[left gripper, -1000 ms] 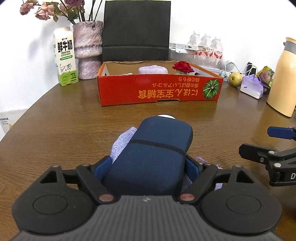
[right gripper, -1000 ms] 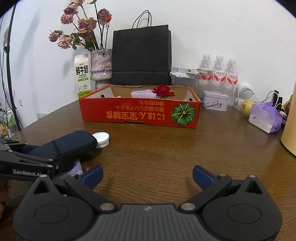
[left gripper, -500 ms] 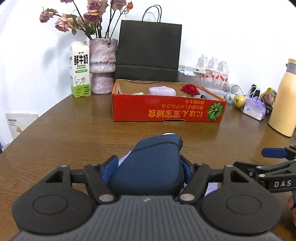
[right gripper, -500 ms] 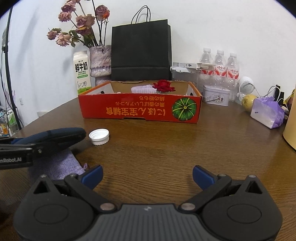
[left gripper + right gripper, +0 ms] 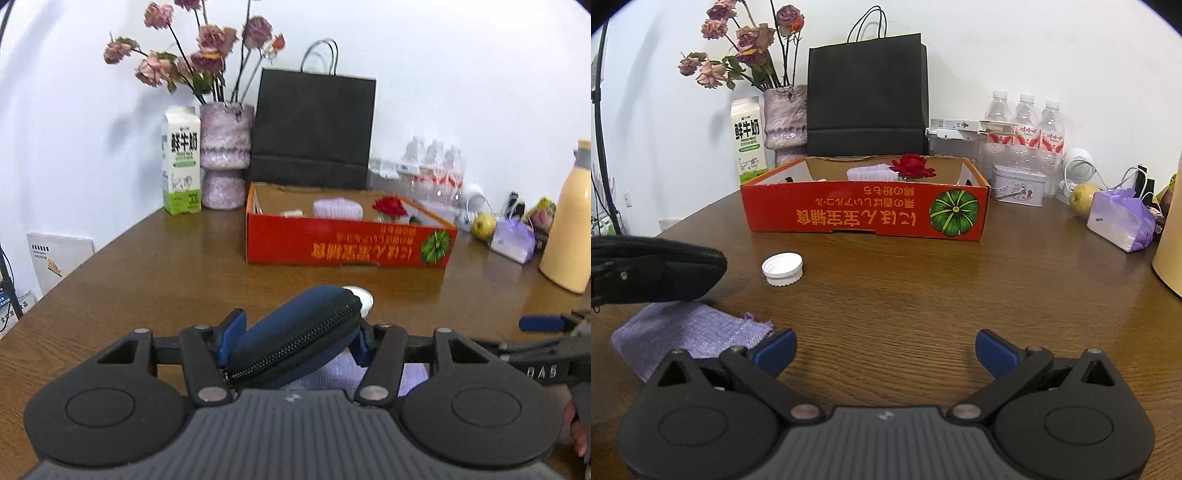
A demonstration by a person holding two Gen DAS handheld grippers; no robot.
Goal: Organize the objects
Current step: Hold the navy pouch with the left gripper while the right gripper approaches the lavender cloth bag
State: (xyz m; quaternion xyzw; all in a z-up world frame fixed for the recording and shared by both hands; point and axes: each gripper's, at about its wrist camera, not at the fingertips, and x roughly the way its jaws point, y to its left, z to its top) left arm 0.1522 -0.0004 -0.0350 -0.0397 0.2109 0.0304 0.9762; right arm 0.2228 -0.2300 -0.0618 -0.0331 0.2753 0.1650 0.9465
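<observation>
My left gripper (image 5: pixel 297 334) is shut on a dark blue zippered case (image 5: pixel 295 336) and holds it tilted above the table; the case also shows at the left of the right wrist view (image 5: pixel 665 269). A purple cloth pouch (image 5: pixel 687 332) lies on the table under it. A white bottle cap (image 5: pixel 782 268) lies just beyond. The red cardboard box (image 5: pixel 864 218) stands farther back, holding a red rose (image 5: pixel 912 166) and a purple roll (image 5: pixel 868 172). My right gripper (image 5: pixel 884 350) is open and empty low over the table.
Behind the box stand a black paper bag (image 5: pixel 868 92), a vase of dried flowers (image 5: pixel 785 118) and a milk carton (image 5: pixel 748 140). Water bottles (image 5: pixel 1027 122), a tin (image 5: pixel 1017 184), a pear (image 5: pixel 1084 199), a purple bag (image 5: pixel 1123 218) and a yellow flask (image 5: pixel 570 218) stand at the right.
My left gripper has lifted the blue case off the purple pouch and tilted it, zipper side up. The pouch now lies uncovered. The right gripper has stayed open, nearly still.
</observation>
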